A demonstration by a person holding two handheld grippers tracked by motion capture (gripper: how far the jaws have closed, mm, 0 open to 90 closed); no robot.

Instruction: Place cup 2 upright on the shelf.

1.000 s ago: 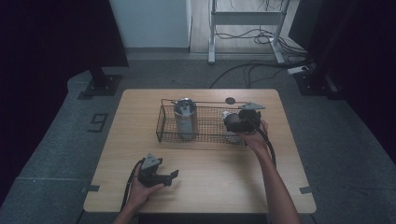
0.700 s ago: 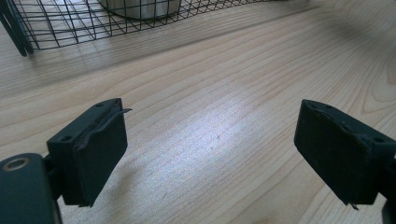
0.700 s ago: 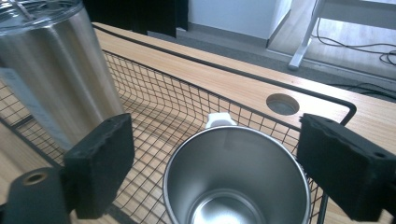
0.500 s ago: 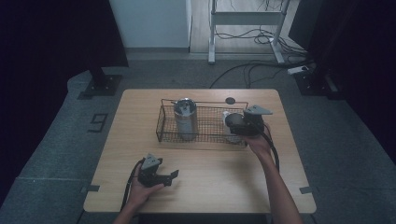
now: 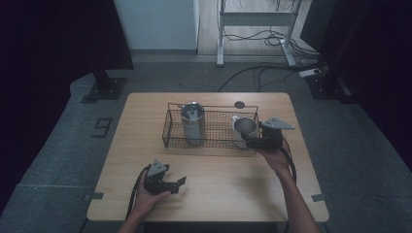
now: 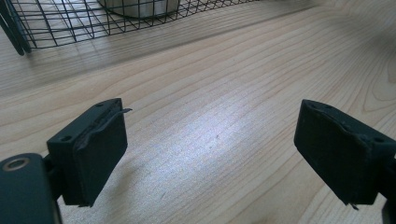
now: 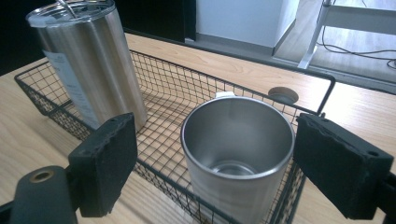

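Sitting upright in the wire basket [image 5: 214, 127], at its 3 o'clock end: open steel cup [image 5: 244, 127], mouth up, empty inside as far as the right gripper view is showing. Standing toward the 9 o'clock end of the same basket, well apart from the cup: taller lidded steel tumbler [image 5: 193, 121], also upright.

Hovering just at the cup's 4 o'clock, outside the basket's near wall: right gripper [image 5: 252, 141], released, jaws spread wide. In its own view, bracketing the cup [image 7: 238, 151] with a black pad off each side, neither pad touching the metal; tumbler [image 7: 86, 60] rising at 10 o'clock, basket rim [image 7: 299, 70] running behind, a round hole in the table [image 5: 145, 104] lying beyond at 1 o'clock.

Resting low near the table's 7 o'clock corner, well apart from the basket: left gripper [image 5: 176, 185], likewise released, jaws gaping over bare wood, grasping nothing. In its own view, showing the basket mesh [image 6: 56, 23] at 11 o'clock, far off.
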